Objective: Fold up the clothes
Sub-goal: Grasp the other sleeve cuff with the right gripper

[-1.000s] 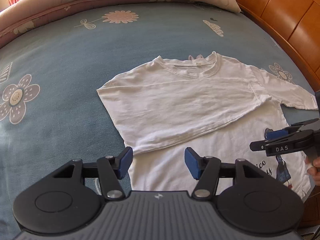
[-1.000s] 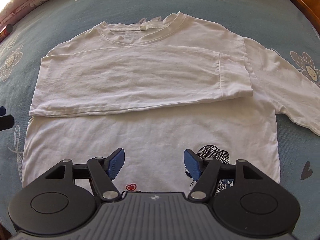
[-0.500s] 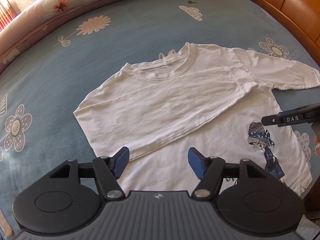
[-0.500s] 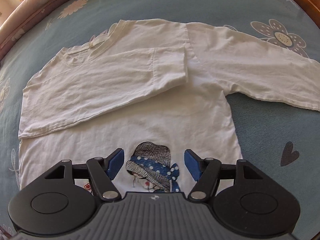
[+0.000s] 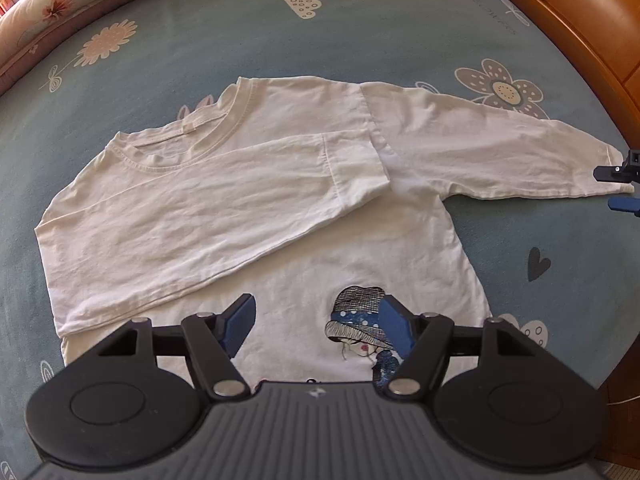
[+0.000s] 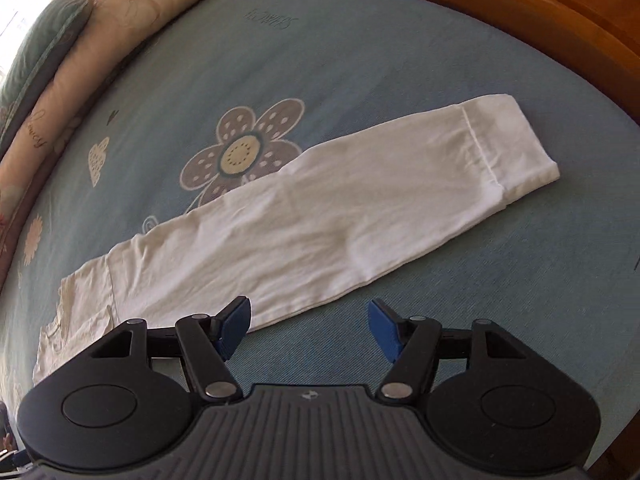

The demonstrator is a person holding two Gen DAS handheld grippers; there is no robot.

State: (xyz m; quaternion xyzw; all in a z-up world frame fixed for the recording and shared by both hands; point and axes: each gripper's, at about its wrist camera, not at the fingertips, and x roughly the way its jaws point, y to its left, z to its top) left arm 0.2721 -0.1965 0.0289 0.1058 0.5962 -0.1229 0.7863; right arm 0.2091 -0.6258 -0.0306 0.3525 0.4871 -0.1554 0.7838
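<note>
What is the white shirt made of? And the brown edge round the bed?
The white shirt looks like soft cotton knit: matte, finely wrinkled, with a ribbed collar and stitched cuffs, though the exact fibre can't be told. The brown edge looks like varnished wood: orange-brown, smooth and glossy where light hits it.

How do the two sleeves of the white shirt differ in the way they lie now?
The folded sleeve lies across the chest of the white shirt, while the outstretched sleeve lies away from the body on the blue bedsheet. The folded sleeve's cuff sits near the opposite shoulder seam; the outstretched sleeve's cuff points toward the wooden bed frame. Both are long, white and flat, and no gripper holds either.
</note>
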